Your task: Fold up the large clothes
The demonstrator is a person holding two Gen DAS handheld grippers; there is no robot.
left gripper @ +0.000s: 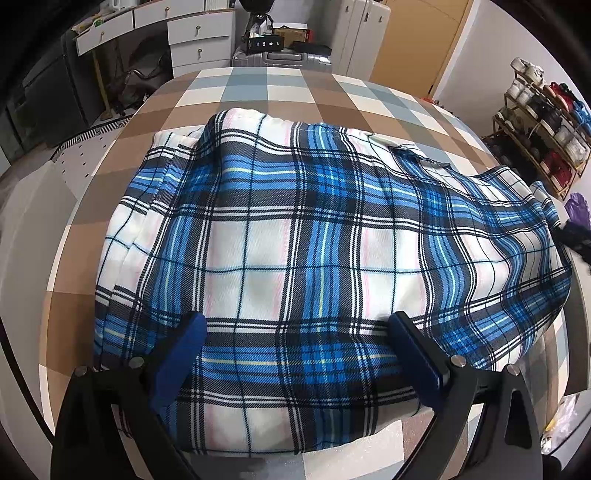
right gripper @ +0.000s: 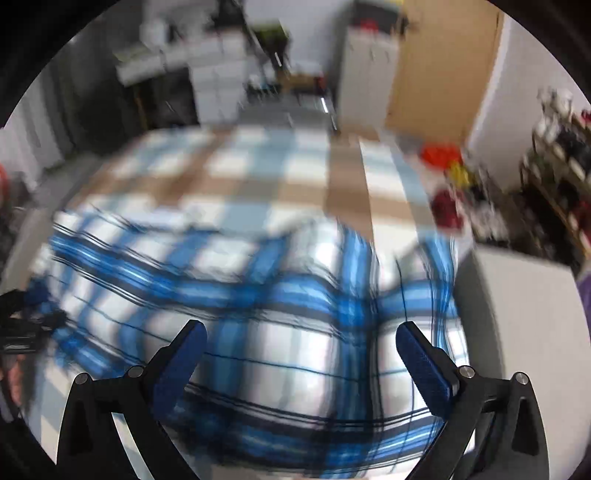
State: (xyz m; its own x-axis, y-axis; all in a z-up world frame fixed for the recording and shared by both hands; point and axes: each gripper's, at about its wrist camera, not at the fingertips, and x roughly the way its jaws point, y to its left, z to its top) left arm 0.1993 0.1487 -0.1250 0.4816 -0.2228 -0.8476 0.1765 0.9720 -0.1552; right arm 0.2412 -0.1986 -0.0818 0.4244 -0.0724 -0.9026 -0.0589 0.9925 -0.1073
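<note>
A blue, white and black plaid garment (left gripper: 295, 251) lies folded in a thick stack on a table with a brown, white and grey checked cloth (left gripper: 258, 92). My left gripper (left gripper: 297, 325) hovers open over the garment's near part, its blue pads (left gripper: 188, 343) wide apart with nothing between them. The right wrist view is blurred by motion; there the same plaid garment (right gripper: 280, 317) lies below my right gripper (right gripper: 301, 332), which is open and empty. The right gripper shows as a dark shape (left gripper: 576, 236) at the garment's right edge in the left wrist view.
White drawers (left gripper: 199, 33) and a silver suitcase (left gripper: 284, 59) stand beyond the table's far end. A shoe rack (left gripper: 543, 133) stands at the right wall. A white box-like surface (right gripper: 517, 314) sits right of the table. The left gripper (right gripper: 22, 325) appears at the left edge.
</note>
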